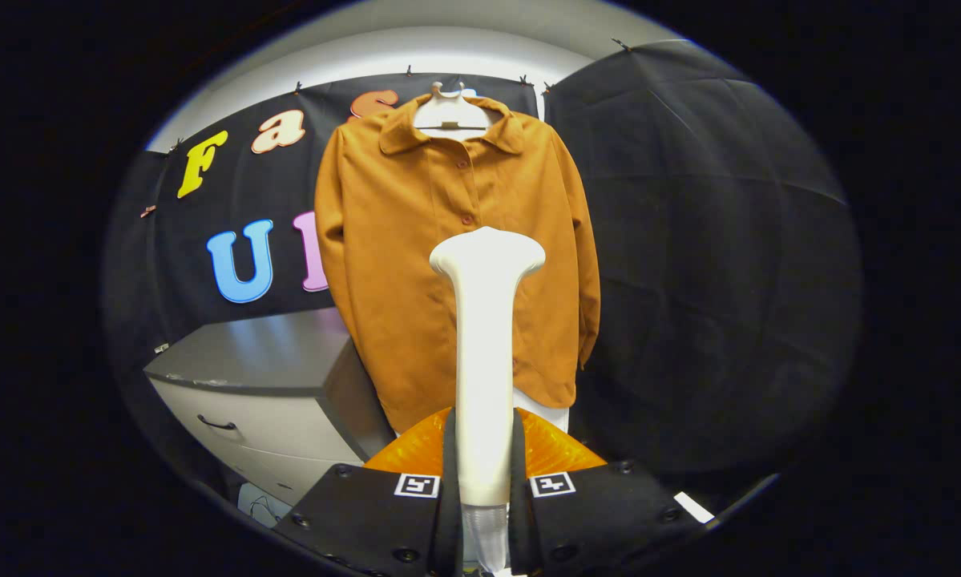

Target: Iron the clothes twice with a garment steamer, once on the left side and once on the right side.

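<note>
Gripping: tool (484, 481) clamps steamer (484, 336) handle, both fingers pressing.
Steamer: rigid, top-heavy; hold low.
Shirt (456, 264): soft, hanging beyond steamer.

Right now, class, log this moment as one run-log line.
hand-held gripper: shut on garment steamer | steamer head: upright, ahead of the shirt's buttons | orange shirt: on hanger

open path: fingers (484, 481) to shirt (456, 264) | obstacle: cabinet (264, 385) beside shirt

Steamer (486, 353) between tool (484, 481) fingers, shirt (456, 264) beyond it.
</note>
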Motion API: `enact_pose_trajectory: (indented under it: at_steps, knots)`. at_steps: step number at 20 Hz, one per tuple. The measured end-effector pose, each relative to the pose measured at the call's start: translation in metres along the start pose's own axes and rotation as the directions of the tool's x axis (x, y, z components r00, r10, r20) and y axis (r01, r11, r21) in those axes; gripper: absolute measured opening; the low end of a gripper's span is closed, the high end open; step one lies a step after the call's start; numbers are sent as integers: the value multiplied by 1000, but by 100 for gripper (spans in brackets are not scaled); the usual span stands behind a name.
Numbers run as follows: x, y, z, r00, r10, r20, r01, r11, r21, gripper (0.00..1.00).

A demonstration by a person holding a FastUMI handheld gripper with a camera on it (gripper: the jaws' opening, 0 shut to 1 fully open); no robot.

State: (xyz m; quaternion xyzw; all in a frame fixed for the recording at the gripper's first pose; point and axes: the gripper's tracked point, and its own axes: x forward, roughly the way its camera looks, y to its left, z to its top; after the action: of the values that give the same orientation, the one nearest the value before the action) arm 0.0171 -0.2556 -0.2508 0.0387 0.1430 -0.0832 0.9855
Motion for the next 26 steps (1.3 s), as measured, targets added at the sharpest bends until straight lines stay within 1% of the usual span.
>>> enact_pose_trajectory:
  at_steps: [4, 5, 10, 16, 21, 23, 26]
  knots:
    - [-7, 35, 60, 995, 33, 91, -32, 999, -9, 26]
    - [-19, 38, 64, 993, 39, 107, -38, 999, -4, 26]
    - [-22, 80, 128, 988, 39, 146, -39, 999, -3, 26]
    - [-44, 140, 194, 967, 79, 241, -81, 997, -1, 26]
    - [-72, 178, 221, 954, 96, 284, -95, 995, -16, 26]
    - [-81, 189, 222, 954, 96, 284, -94, 995, -22, 26]
    - [-92, 205, 216, 954, 113, 278, -113, 993, -17, 26]
